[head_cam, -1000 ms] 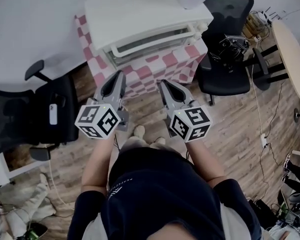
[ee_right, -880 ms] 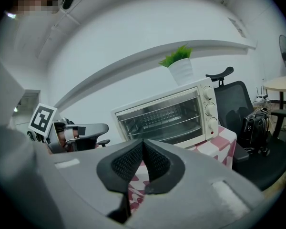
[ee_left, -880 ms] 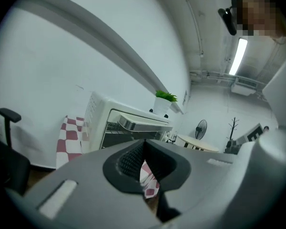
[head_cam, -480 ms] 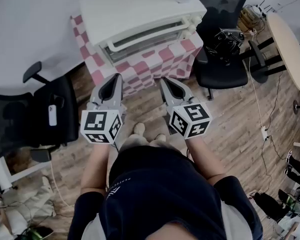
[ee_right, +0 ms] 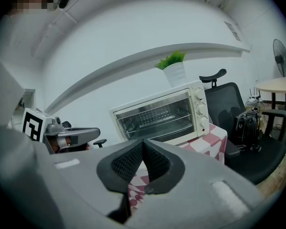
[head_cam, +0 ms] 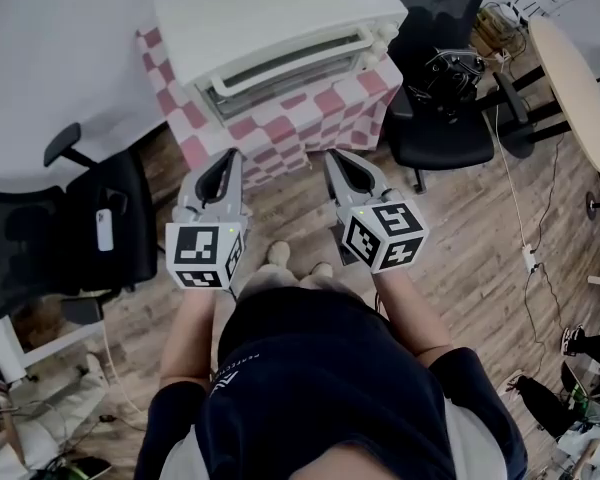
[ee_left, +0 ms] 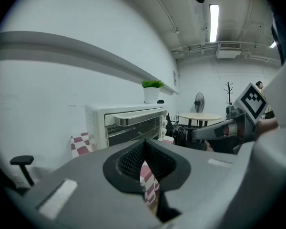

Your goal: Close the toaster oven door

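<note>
Ahead of both grippers and well apart from their tips, the toaster oven (head_cam: 280, 33) stands on a stand draped in a red-and-white checkered cloth (head_cam: 305, 123). Its glass door (ee_right: 158, 114) is upright against the front, with the handle bar along its top edge, and it looks closed. The left gripper (head_cam: 223, 160) is clenched, its ribbed pads pressed together with nothing between them; past its tips the left gripper view shows only the cloth and the oven front. The right gripper (head_cam: 342, 158), just beside the left and level with it, is likewise clenched on nothing. It points at the oven's lower edge and the cloth below. To the right gripper's right, beyond the oven's knobs, stands a black office chair (head_cam: 442, 133). To the left gripper's left is another black chair (head_cam: 75, 228). Above the oven, seen from the right gripper, is a white pot with a green plant (ee_right: 174, 69).
</note>
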### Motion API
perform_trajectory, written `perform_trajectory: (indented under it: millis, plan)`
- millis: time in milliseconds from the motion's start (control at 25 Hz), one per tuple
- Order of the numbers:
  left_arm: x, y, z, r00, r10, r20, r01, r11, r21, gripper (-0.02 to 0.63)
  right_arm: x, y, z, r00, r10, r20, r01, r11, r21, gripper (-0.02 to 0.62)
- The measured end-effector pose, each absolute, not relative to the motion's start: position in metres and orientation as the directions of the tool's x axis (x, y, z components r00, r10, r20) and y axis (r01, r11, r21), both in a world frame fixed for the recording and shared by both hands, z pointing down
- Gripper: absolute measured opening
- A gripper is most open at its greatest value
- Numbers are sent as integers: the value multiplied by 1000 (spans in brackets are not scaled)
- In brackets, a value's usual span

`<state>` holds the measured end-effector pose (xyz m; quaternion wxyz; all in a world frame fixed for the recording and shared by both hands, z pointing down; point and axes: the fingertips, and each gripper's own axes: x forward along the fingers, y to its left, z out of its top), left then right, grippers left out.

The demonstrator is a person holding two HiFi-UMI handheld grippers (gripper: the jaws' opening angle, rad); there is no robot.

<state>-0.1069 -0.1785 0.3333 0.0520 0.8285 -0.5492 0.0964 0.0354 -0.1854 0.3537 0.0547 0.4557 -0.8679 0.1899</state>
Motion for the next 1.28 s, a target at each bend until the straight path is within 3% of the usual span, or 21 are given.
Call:
perform_trajectory:
  millis: [1280]
  plan:
    - [-106,-173,324,387,-905,177,-919,-395,-8,15,38,-183,343,-574,-779,252,-814,508,-281,2]
